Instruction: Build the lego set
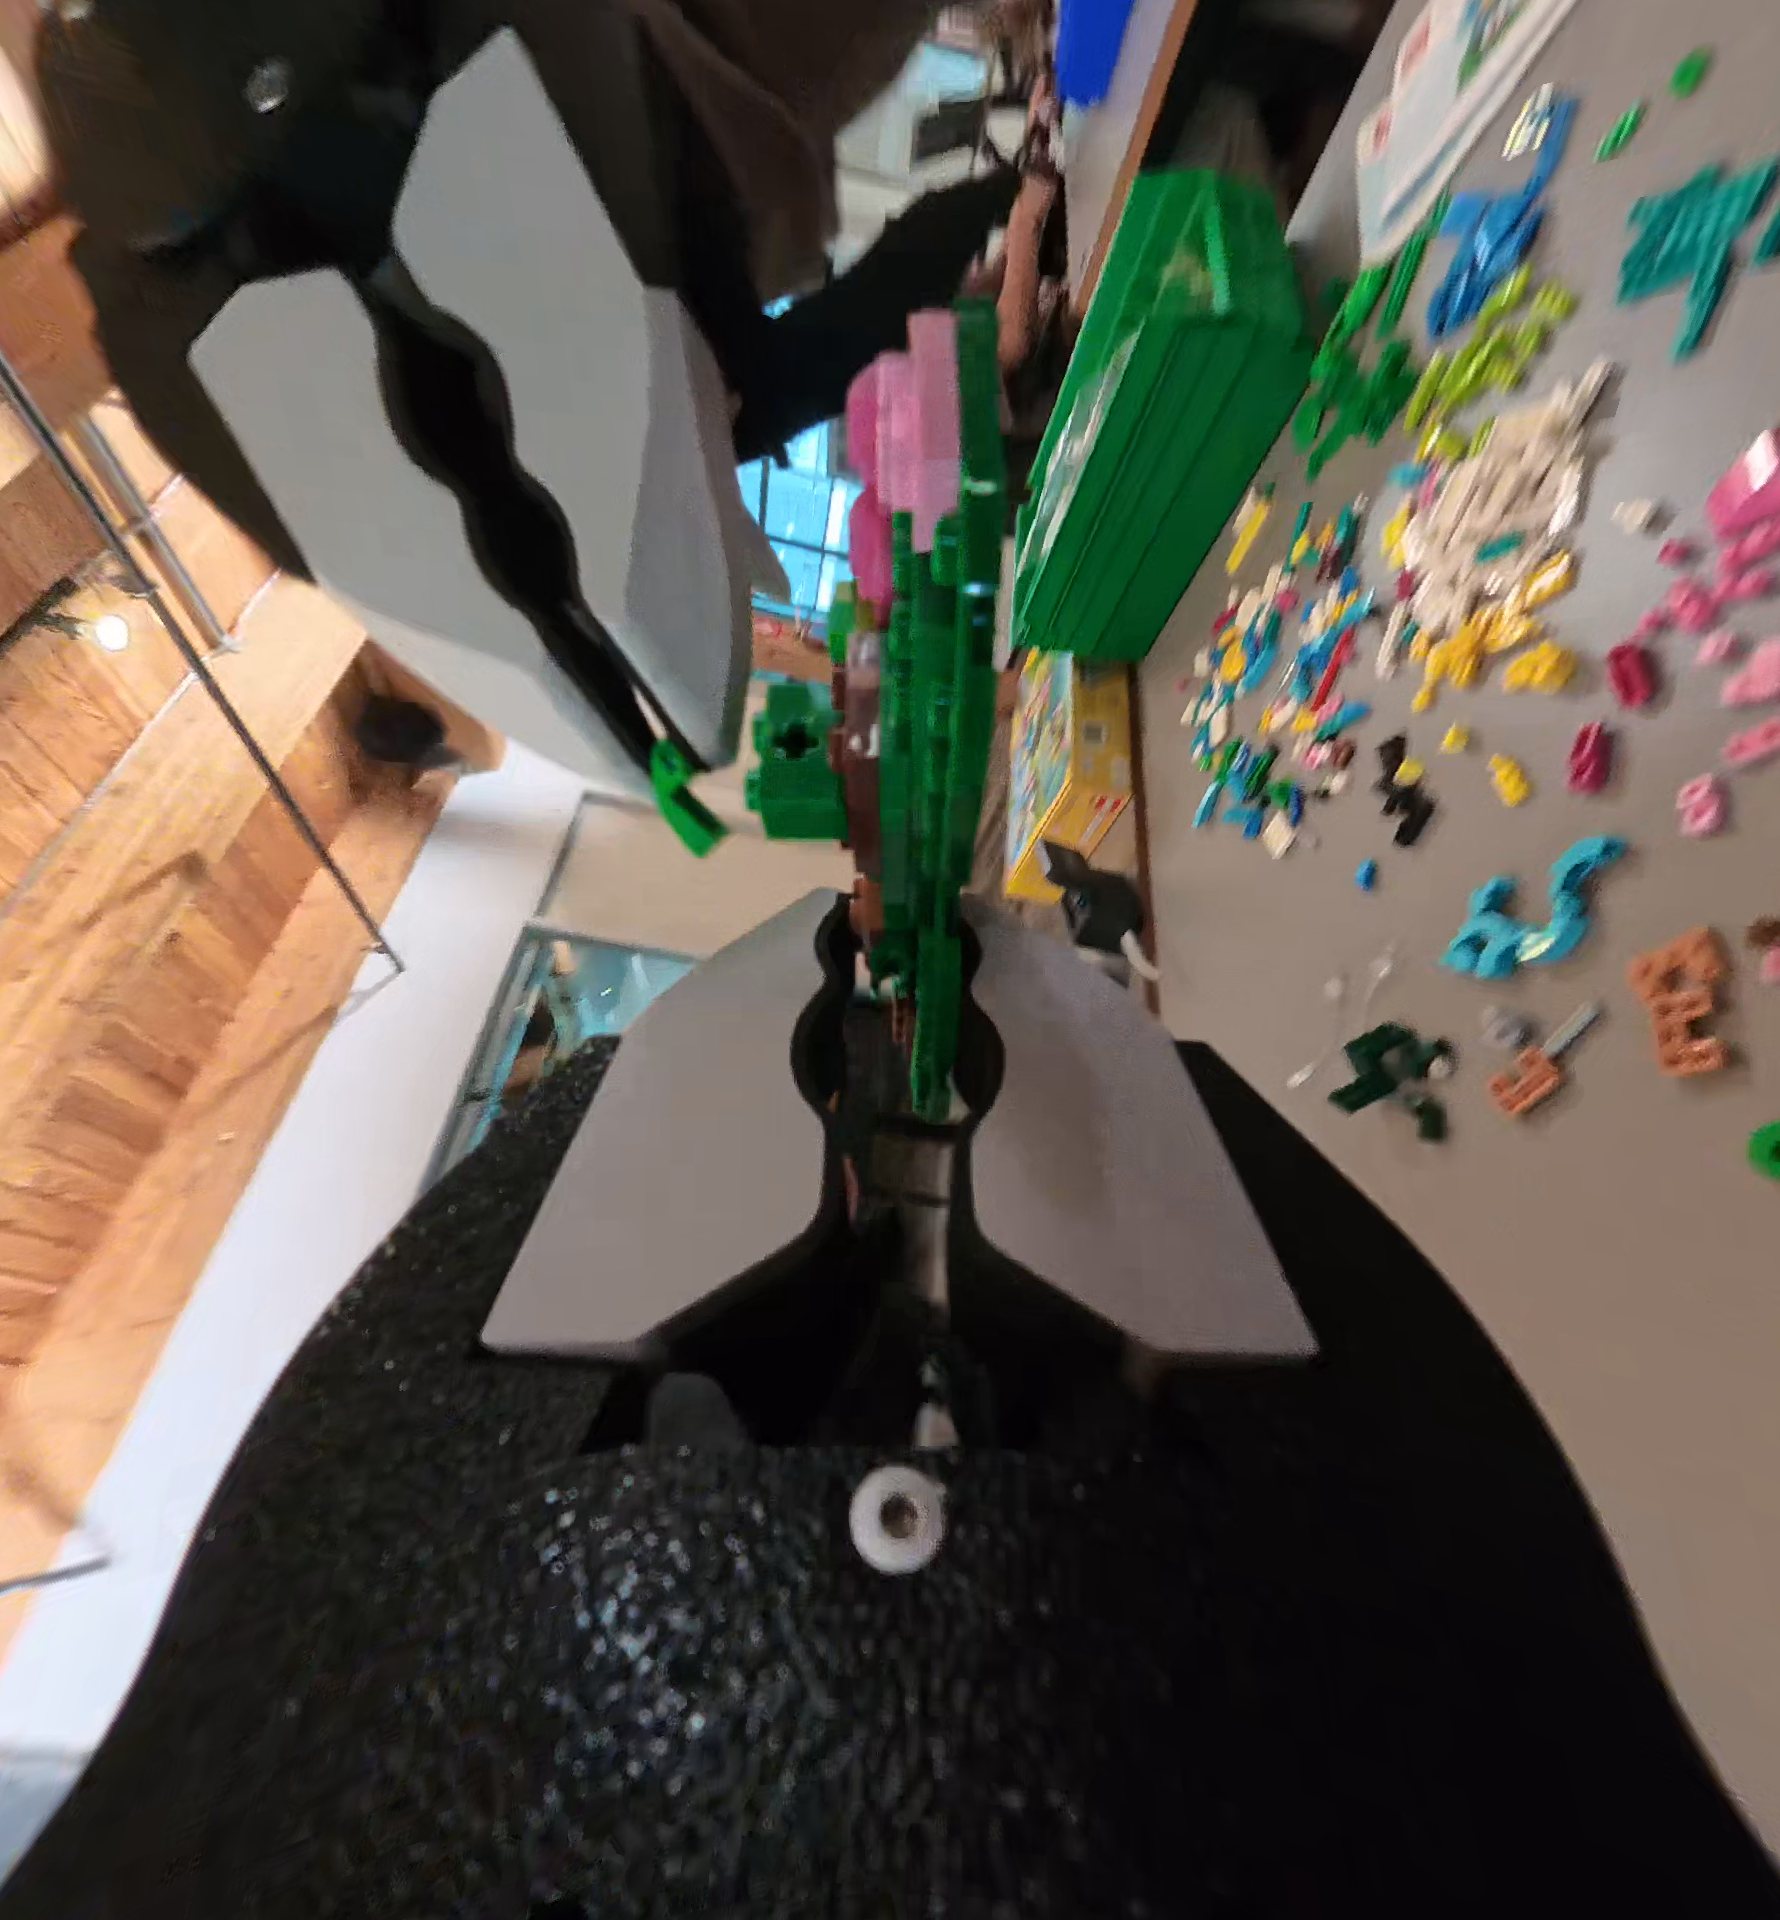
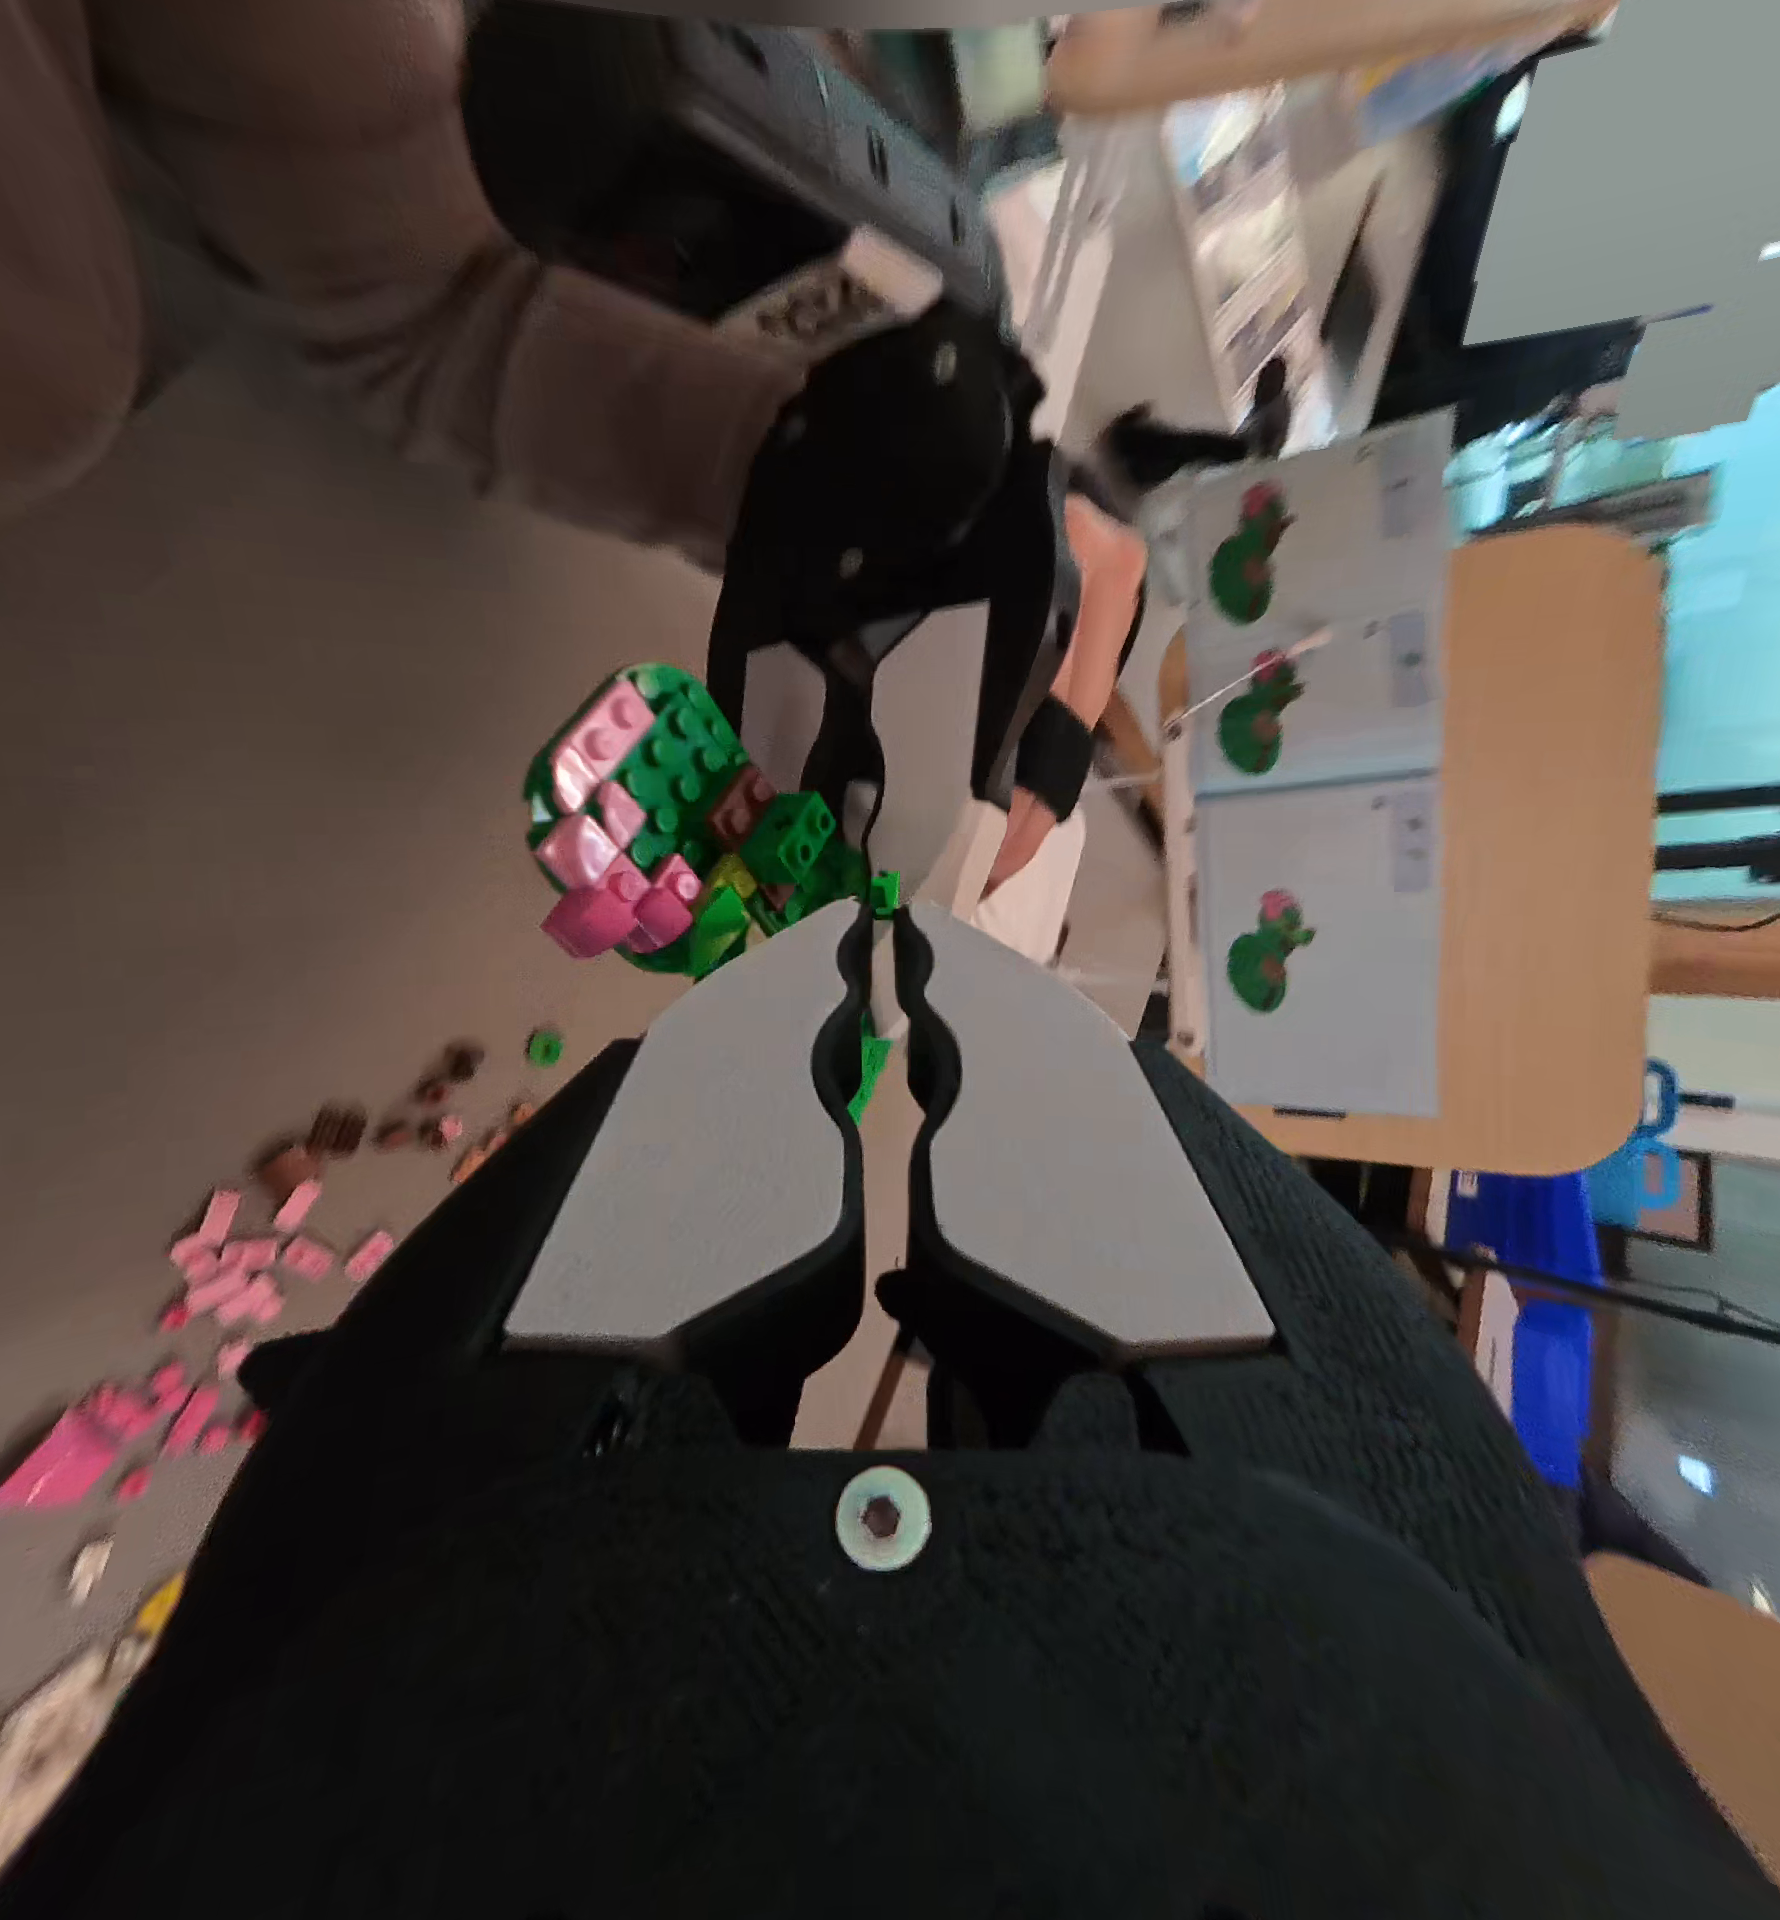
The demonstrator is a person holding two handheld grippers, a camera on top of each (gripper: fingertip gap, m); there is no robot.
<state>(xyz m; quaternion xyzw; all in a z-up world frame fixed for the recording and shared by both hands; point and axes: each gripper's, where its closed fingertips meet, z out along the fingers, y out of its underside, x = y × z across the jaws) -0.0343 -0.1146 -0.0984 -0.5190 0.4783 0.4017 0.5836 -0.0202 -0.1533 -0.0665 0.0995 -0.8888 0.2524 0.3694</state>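
- left gripper (image 1: 901, 935) jaws pinched on the edge of the green lego build (image 1: 927, 665); build sticks out ahead of the tips, lifted off the table, pink bricks at its far end
- right gripper (image 2: 878, 916) jaws nearly pressed together, pinching a small green piece (image 2: 884, 891) at the tips, just beside the build's studded green block
- open air around both tips; grey table (image 1: 1488, 1299) well to the side
- loose bricks (image 1: 1468, 582) sorted in colour heaps, green box (image 1: 1156, 416) at the table edge
- instruction sheets (image 2: 1312, 769) beyond the right jaws

Bright daylight, heavy motion blur, fisheye bending at edges, soft shadows
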